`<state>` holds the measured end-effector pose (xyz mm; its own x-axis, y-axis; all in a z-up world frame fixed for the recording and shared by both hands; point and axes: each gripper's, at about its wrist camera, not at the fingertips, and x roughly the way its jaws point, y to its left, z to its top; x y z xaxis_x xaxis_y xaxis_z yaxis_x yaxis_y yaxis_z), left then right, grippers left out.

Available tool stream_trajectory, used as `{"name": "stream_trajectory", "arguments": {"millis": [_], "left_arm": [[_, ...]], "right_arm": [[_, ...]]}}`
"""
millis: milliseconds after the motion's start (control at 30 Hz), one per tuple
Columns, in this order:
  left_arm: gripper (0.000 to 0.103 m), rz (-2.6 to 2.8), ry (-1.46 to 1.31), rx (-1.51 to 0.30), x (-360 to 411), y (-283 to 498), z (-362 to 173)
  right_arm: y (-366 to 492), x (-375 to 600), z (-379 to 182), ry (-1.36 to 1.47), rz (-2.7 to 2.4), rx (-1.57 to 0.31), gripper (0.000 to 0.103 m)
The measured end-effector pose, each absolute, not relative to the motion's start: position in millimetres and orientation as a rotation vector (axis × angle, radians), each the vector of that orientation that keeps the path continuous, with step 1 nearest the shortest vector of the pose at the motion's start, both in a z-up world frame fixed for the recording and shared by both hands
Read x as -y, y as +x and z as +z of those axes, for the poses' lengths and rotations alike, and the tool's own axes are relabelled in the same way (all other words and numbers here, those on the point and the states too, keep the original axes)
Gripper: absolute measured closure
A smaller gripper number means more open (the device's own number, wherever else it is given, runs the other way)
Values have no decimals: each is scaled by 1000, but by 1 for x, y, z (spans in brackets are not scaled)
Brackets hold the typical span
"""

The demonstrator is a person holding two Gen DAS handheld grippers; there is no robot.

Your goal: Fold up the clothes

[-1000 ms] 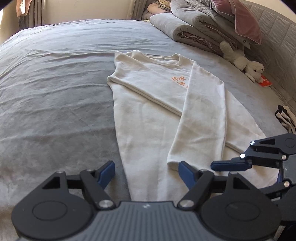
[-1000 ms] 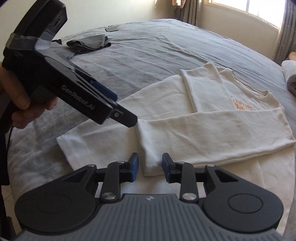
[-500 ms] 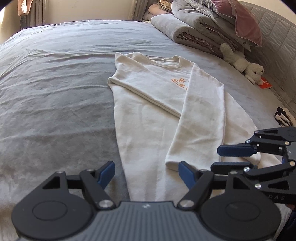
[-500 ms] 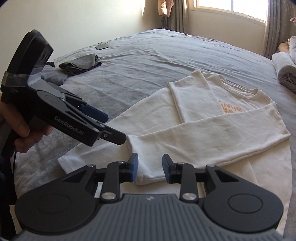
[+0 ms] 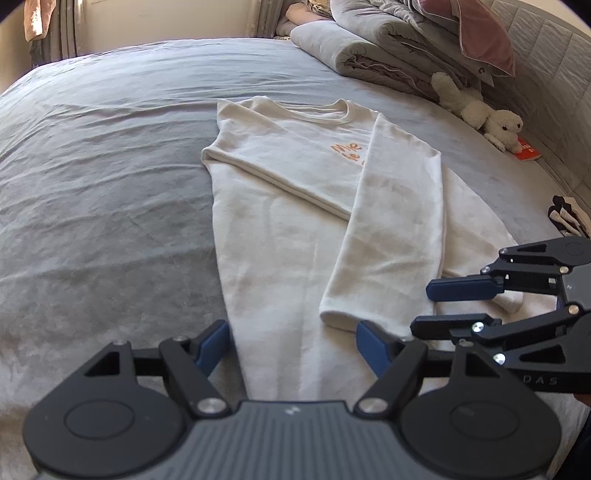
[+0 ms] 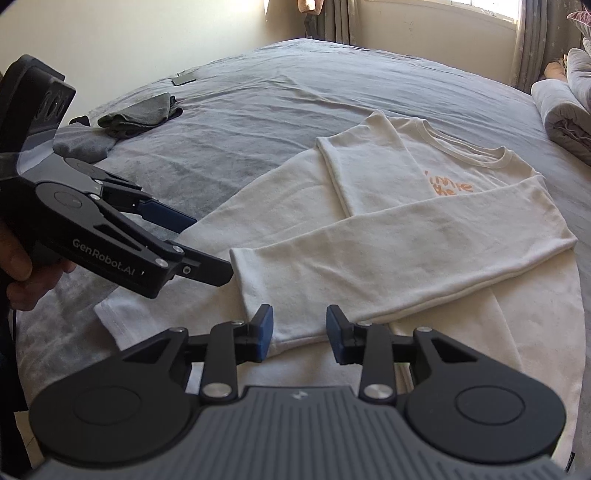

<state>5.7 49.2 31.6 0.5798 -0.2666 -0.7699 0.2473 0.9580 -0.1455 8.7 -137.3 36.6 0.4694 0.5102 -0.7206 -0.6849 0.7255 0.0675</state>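
Note:
A cream long-sleeved sweatshirt (image 5: 280,221) with orange letters lies flat on the grey bed (image 5: 92,184), both sleeves folded across its front. My left gripper (image 5: 293,339) hovers open over the hem end, close to the upper sleeve's cuff (image 5: 336,317), with nothing between its pads. My right gripper (image 6: 300,325) hangs just over that cuff (image 6: 258,273); its jaws are opening and the pads press on nothing. In the left wrist view the right gripper (image 5: 436,306) floats beside the cuff, rolled on its side. A hand holds the left gripper (image 6: 207,247) at the left of the right wrist view.
Folded grey duvets (image 5: 388,55) and a pink pillow (image 5: 480,33) are stacked at the head of the bed. A white plush toy (image 5: 480,114) lies by the headboard. A dark grey garment (image 6: 140,114) and a black flat object (image 6: 184,79) lie at the far side.
The right gripper has rolled, so both of its fingers now show one above the other in the left wrist view, and its jaws stand slightly wider. The left gripper has kept still.

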Motion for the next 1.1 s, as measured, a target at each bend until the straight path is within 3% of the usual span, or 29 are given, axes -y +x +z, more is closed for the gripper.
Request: {"name": "stream_trajectory", "arguments": {"millis": [433,1100], "left_arm": [[25,-295,6,-903,-45,5,27],[25,-294,8,-902,-44,6,27]], "right_arm": [[5,131,33,-261,742,-801,55],[2,129,33,-282,748,-799,50]]}}
